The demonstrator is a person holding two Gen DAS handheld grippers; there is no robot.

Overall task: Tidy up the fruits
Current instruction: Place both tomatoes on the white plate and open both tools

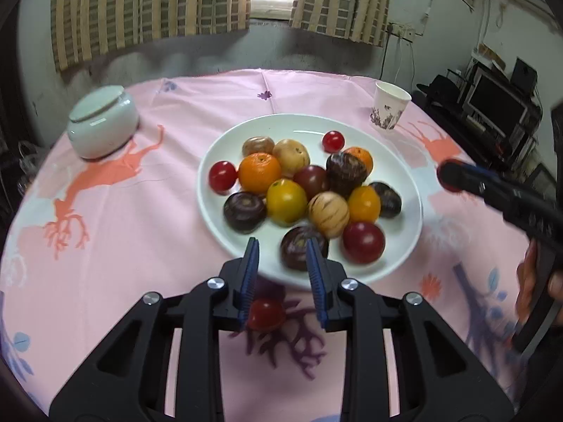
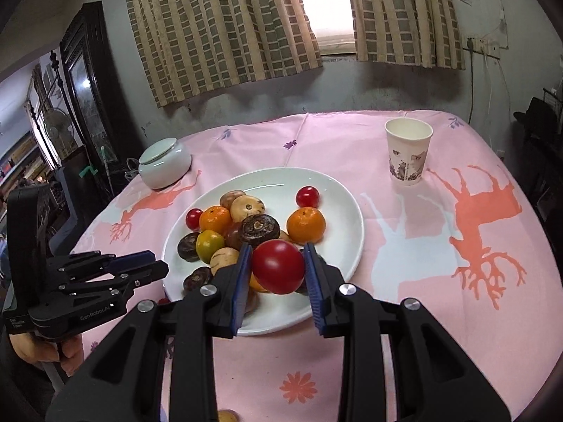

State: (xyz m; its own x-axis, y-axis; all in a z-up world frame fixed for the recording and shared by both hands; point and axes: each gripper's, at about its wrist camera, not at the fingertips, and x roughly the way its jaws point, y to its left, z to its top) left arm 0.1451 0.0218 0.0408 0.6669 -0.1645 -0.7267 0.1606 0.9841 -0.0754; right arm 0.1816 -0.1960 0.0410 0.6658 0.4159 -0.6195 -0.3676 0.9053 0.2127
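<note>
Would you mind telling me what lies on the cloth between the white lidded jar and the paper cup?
In the right wrist view, only bare pink tablecloth with small purple flower prints lies between the white lidded jar and the paper cup; the plate sits nearer.

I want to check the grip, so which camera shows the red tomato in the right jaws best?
The right wrist view: the red tomato sits large and sharp between the right jaws. In the left wrist view only a blurred red sliver shows behind them.

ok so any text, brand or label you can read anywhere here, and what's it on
"GenRobot.AI", white print on the side of the left gripper, seen from the right wrist view.
A small white label near that gripper's handle end: too small to read.
The paper cup carries a printed picture; no legible words.
Nothing else is readable.
</note>
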